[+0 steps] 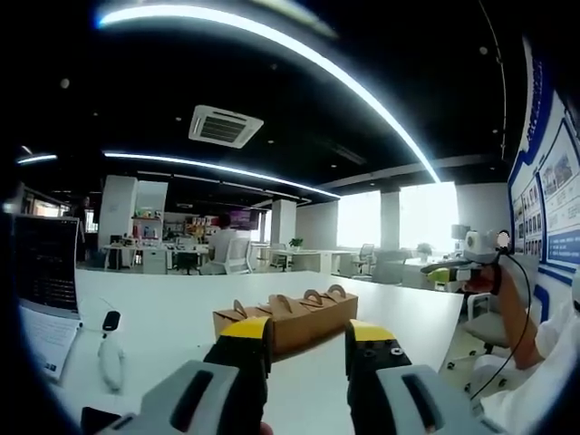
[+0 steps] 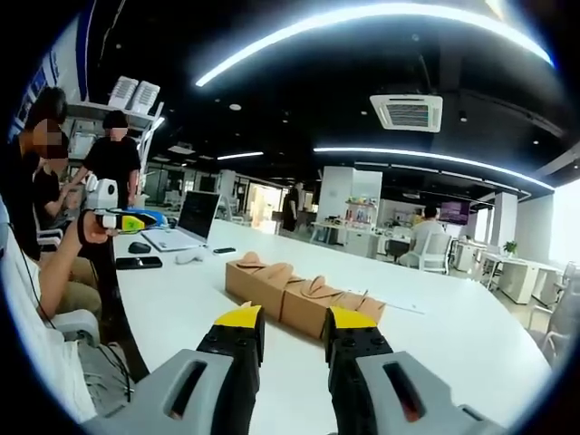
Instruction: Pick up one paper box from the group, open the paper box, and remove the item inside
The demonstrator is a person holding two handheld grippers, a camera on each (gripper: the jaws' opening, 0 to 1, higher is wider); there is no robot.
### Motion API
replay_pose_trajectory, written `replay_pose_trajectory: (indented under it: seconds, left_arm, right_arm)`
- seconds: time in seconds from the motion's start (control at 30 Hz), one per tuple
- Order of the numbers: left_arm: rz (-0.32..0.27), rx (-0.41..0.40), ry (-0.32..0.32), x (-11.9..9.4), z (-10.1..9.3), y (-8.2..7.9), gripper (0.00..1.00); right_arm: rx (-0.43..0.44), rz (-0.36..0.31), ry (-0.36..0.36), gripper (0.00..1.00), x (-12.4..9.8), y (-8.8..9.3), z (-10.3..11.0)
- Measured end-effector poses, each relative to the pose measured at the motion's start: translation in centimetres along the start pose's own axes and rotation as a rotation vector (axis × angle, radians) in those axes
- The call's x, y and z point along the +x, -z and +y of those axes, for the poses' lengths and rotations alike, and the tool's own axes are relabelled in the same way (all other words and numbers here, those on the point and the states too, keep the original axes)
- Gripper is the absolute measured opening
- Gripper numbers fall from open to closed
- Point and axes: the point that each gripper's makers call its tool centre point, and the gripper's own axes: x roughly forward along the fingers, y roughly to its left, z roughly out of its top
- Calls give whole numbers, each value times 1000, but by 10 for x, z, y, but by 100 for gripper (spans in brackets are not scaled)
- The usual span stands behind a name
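Four kraft paper boxes (image 1: 285, 317) stand in a tight row on the white table (image 1: 172, 317), handles up, sides touching. That gives a choice of end box, the easiest to lift clear of its neighbours. The left gripper (image 1: 308, 340) is held level short of the row, jaws parted and empty; between its tips the row's middle shows. The right gripper (image 2: 285, 328) faces the same boxes (image 2: 304, 299) from the other side, also parted with nothing between its jaws. Judgement: approach stage, no box picked yet. A laptop (image 2: 195, 217), a mouse (image 2: 139, 246) and a phone (image 2: 138, 263) sit farther along the table, well apart from the boxes. Seated people at the table's far side hold similar grippers.
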Motion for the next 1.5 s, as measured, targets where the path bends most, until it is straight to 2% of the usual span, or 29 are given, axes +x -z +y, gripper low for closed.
replay_pose_trajectory:
  seconds: [0.4, 0.73, 0.93, 1.13, 1.5]
  left_arm:
    - [-3, -2, -2, -1, 1, 0, 34]
    - [-5, -5, -2, -2, 2, -1, 34]
    - [-29, -16, 16, -5, -1, -9, 33]
    - [-24, -12, 17, -3, -1, -9, 33]
    - [-27, -7, 16, -5, -1, -11, 33]
  right_arm:
    - [8, -4, -1, 28, 3, 0, 2]
    - [67, -31, -3, 28, 2, -5, 2]
    - [99, -38, 30, 27, -1, -3, -10]
    - [119, -3, 51, 26, 7, 8, -20]
    - [114, 32, 36, 25, 26, 5, -26]
